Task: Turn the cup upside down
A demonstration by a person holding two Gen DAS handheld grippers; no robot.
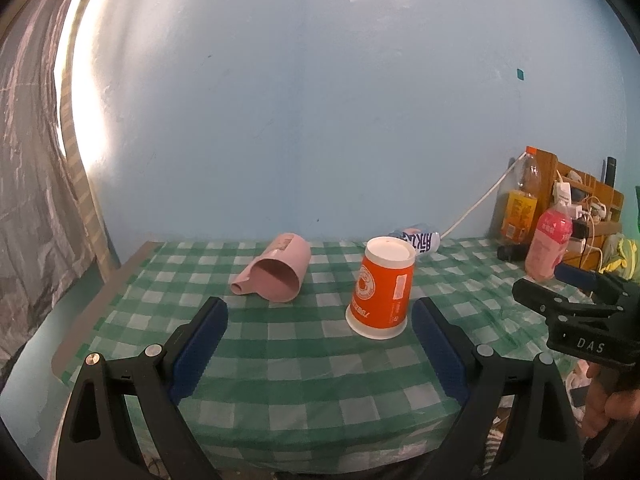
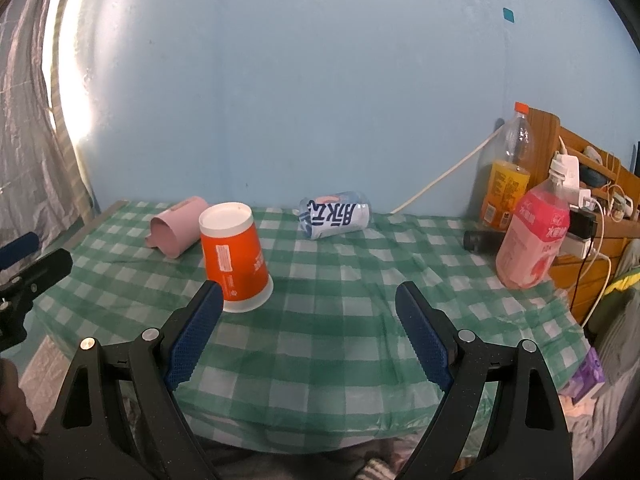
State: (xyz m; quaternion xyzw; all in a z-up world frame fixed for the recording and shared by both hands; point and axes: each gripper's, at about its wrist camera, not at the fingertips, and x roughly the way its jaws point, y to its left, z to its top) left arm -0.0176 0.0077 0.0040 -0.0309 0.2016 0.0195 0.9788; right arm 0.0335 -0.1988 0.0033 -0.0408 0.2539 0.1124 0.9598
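Both our grippers, left (image 1: 320, 344) and right (image 2: 308, 336), hang spread wide and empty just before the orange cup (image 1: 381, 289), which already stands mouth-down on the checked cloth (image 1: 280, 364), so we judge it flipped.

"DAS" — white letters on the right gripper (image 1: 576, 280).

Left gripper (image 1: 320, 320) jaws spread wide, right gripper (image 2: 308, 312) likewise, both apparently holding nothing
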